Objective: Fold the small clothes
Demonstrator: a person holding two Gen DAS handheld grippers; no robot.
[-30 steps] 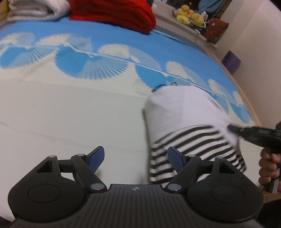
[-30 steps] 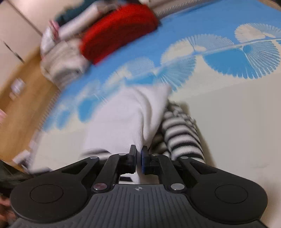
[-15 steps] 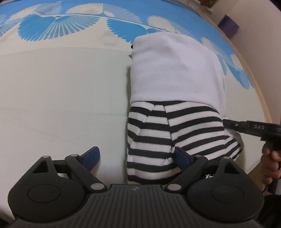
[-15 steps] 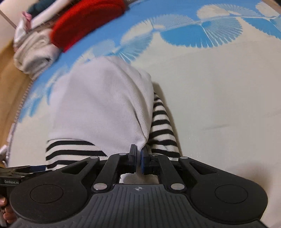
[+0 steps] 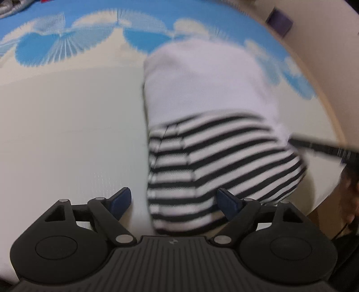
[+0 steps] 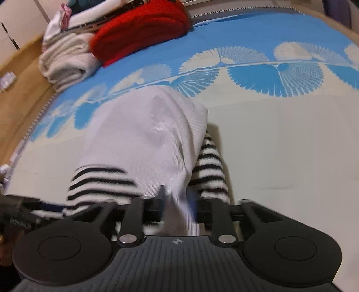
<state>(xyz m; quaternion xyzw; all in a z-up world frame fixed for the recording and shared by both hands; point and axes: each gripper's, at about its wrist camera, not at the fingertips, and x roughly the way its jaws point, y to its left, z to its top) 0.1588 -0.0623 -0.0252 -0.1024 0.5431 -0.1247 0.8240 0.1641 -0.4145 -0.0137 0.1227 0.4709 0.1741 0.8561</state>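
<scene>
A small white garment [image 5: 208, 89] with black-and-white striped sleeves [image 5: 213, 157] lies folded on the mat. My left gripper [image 5: 175, 201] hovers over its near striped end. Its jaws stand wide and are closing a little, and the blue pads [image 5: 121, 201] straddle the striped edge without pressing it. In the right wrist view the white body [image 6: 139, 134] covers most of the stripes. My right gripper [image 6: 177, 200] is at the garment's near edge, its jaws opening, with a blurred fold of white cloth between them. The right gripper [image 5: 318, 147] also shows at the garment's right side.
The mat [image 6: 269, 74] is cream with a blue fan pattern. A red blanket [image 6: 139, 29] and folded white towels [image 6: 65, 60] lie at its far corner. Wooden floor [image 6: 22, 74] borders it on the left. A purple box [image 5: 279, 21] stands by the wall.
The right jaws, shut on the white edge before, have parted. The left gripper has come closer and lower over the striped end. The white half now lies flat over the stripes.
</scene>
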